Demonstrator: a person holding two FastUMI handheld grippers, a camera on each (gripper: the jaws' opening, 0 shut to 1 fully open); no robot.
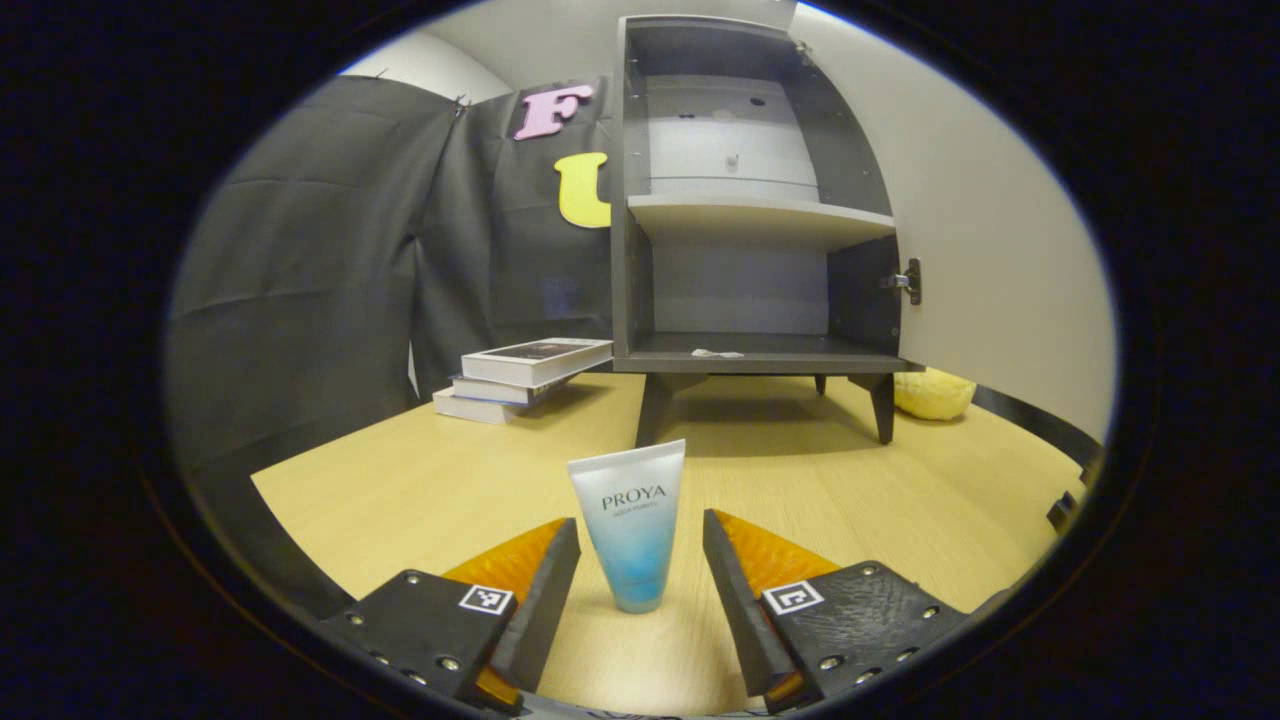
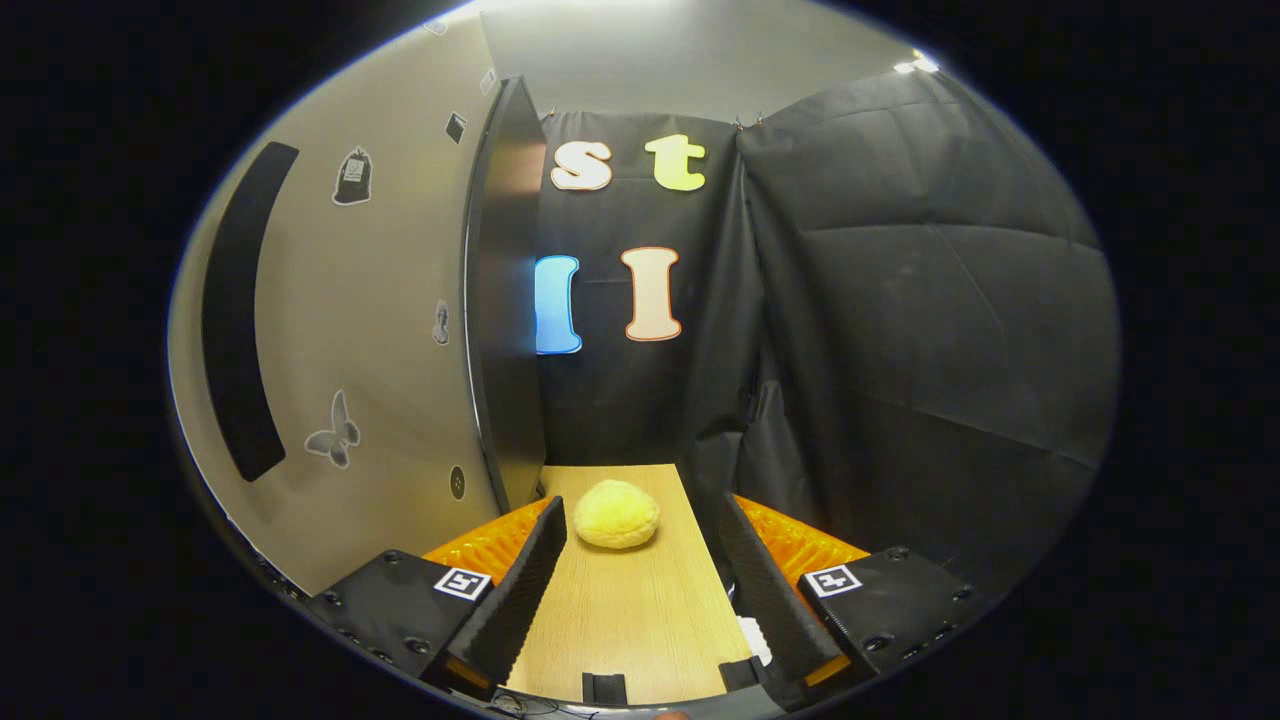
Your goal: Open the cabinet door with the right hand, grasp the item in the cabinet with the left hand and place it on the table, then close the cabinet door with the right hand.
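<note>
So the tube is standing cap-down on the bench, long axis upright, right between the fingers of the left hand-held gripper, which is spread apart with a gap on both sides, not touching it as far as I can tell. Looks like the placing step is pretty much done. The cabinet sits well behind it with the door swung wide open to the right, shelves bare apart from a small pale scrap on the bottom one that I can't make out. What matters next is the door: in the right gripper view it's just left of the right hand-held gripper, edge-on, so that's the nearer one for closing it. Its fingers are apart too, holding nothing, with a yellow lump on the bench ahead. Can't see a handle from here, and the door's far face is hidden.
</note>
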